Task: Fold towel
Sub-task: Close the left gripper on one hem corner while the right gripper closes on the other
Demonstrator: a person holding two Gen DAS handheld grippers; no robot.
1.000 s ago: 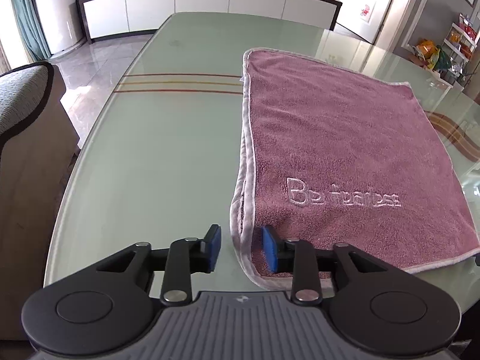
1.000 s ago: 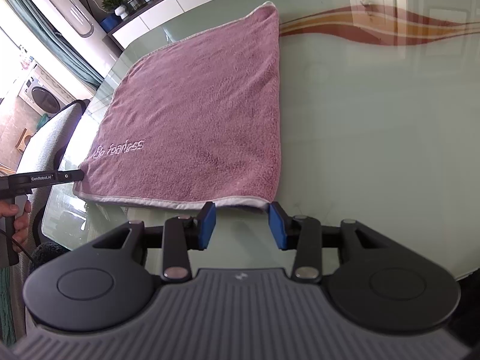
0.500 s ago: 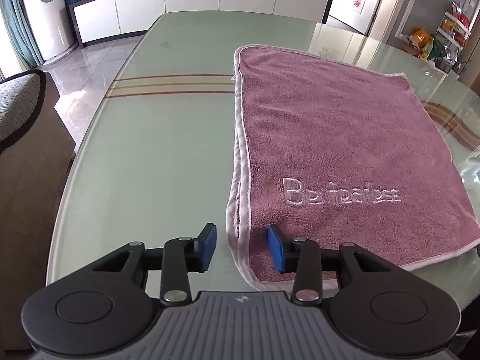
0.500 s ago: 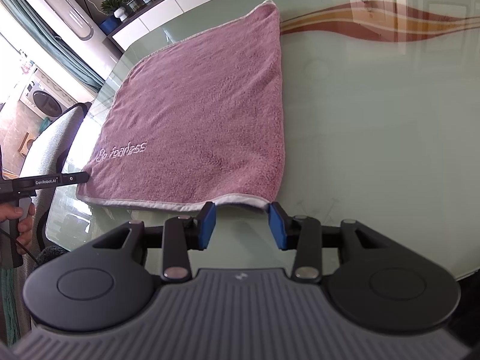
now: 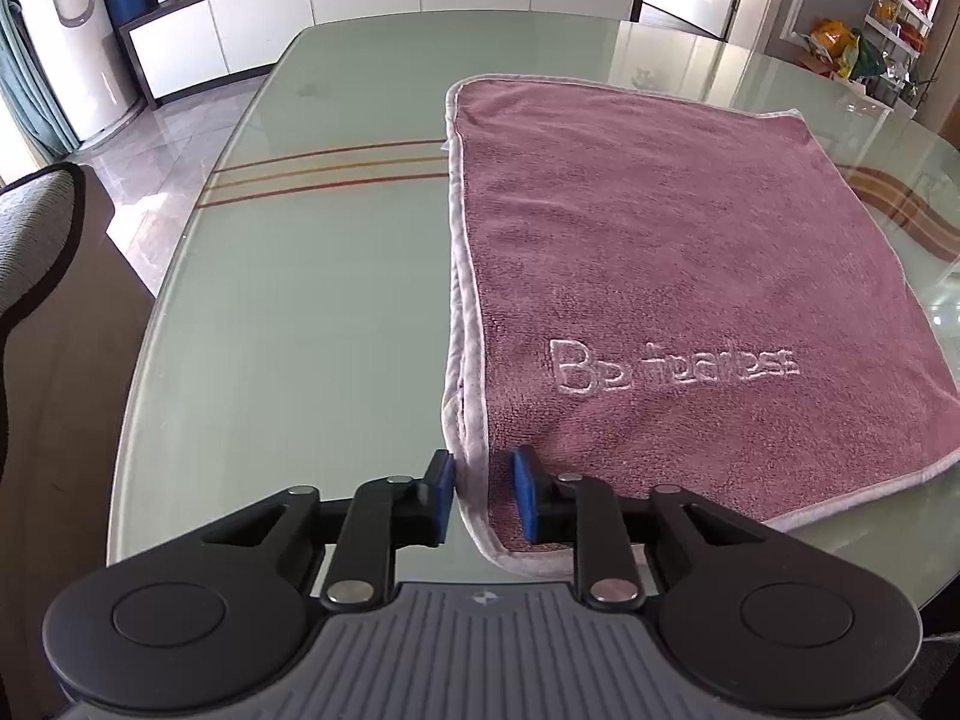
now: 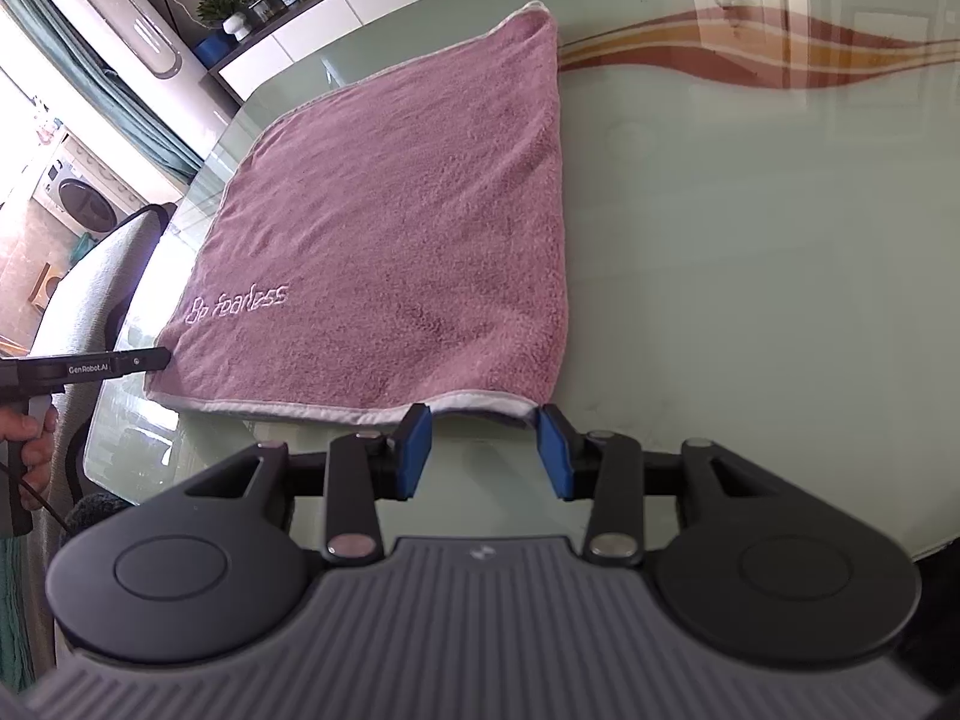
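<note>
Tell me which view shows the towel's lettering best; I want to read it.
The right wrist view: the lettering on the towel reads "Be fearless" in crisp, thin strokes. In the left wrist view the lettering is larger, but only "Be" is clear; the second word is smeared and hard to read.

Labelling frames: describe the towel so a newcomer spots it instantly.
On the green glass table lies one flat square cloth, the towel, with the left gripper at its near corner. It alone is mauve terry, with a pale hem and raised lettering.
</note>
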